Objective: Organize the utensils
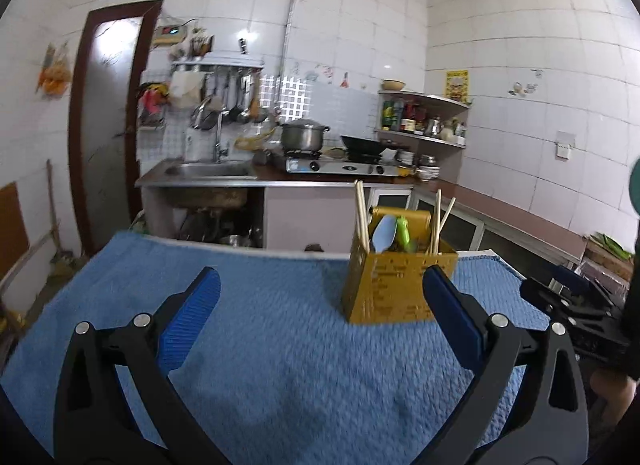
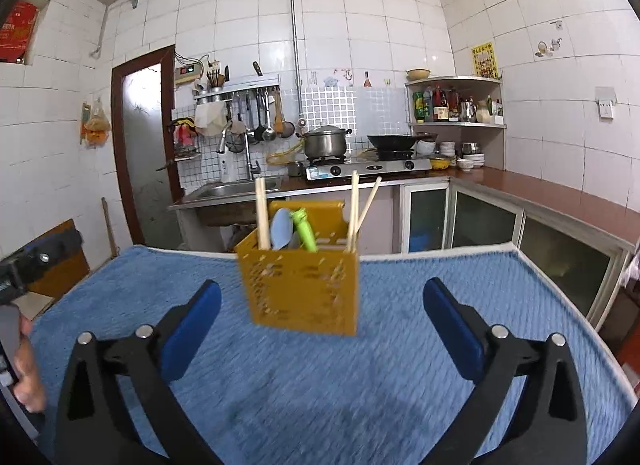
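Observation:
A yellow perforated utensil holder (image 1: 396, 289) (image 2: 300, 289) stands upright on the blue towel (image 1: 280, 345) (image 2: 320, 377) near its far edge. It holds wooden chopsticks (image 1: 362, 217) (image 2: 262, 213), a pale blue spoon (image 1: 385, 233) (image 2: 280, 229) and a green utensil (image 1: 404, 233) (image 2: 306, 231). My left gripper (image 1: 320, 297) is open and empty, above the towel, with the holder ahead to its right. My right gripper (image 2: 322, 299) is open and empty, with the holder straight ahead between its fingers' line. The right gripper also shows at the right edge of the left wrist view (image 1: 576, 301).
The towel covers a table whose far edge (image 2: 440, 253) faces a kitchen counter with a sink (image 2: 236, 189), a gas stove (image 2: 368, 167) with a pot and a wok, and a corner shelf (image 2: 456, 105). A low cabinet (image 2: 560, 233) runs along the right.

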Motion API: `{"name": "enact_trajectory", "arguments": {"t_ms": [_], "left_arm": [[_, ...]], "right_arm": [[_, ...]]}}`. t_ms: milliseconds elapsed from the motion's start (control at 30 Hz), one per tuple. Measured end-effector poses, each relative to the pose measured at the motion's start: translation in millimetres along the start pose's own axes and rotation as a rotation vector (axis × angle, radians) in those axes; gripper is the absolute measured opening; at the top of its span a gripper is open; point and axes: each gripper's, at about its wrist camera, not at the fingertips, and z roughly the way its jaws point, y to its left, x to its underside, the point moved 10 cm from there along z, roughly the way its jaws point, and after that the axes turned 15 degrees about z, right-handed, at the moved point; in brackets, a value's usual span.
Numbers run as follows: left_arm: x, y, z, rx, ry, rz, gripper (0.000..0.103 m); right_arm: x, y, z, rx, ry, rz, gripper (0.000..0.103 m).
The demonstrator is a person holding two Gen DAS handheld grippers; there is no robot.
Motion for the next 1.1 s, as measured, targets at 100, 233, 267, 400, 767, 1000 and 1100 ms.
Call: {"name": "enact_trajectory", "arguments": {"t_ms": [100, 233, 267, 400, 767, 1000, 1100], "left_arm": [[16.3, -5.0, -14.5, -0.032, 0.014, 0.013, 0.098], [33.3, -16.9, -24.9, -0.034, 0.037, 0.017, 0.098], [38.8, -19.5, -27.3, -0.032, 0.040, 0.011, 0.098], [59.5, -28.0, -32.2, -0.043, 0.037, 0.020, 0.098], [89.5, -34.3, -11.7, -0.083, 0.076, 0.061, 0.098], [92.3, -44.8, -10.1, -0.108, 0.066, 0.131, 0.098], [93.7, -50.5, -9.2, -0.093, 0.067, 0.154, 0.098]], "right_arm": [[13.9, 1.2, -18.1, 0.018, -0.013, -0.013, 0.099], [32.8, -2.8, -32.0, 0.042, -0.015, -0.008, 0.099], [40.2, -5.5, -34.3, 0.047, -0.010, -0.003, 0.099], [58.2, -14.6, -38.6, 0.054, -0.015, -0.015, 0.099], [72.8, -31.0, -37.8, 0.070, -0.053, -0.009, 0.099], [76.3, -38.1, -36.9, 0.085, -0.036, 0.017, 0.099], [75.9, -39.7, -35.6, 0.094, -0.032, 0.017, 0.099]]}}
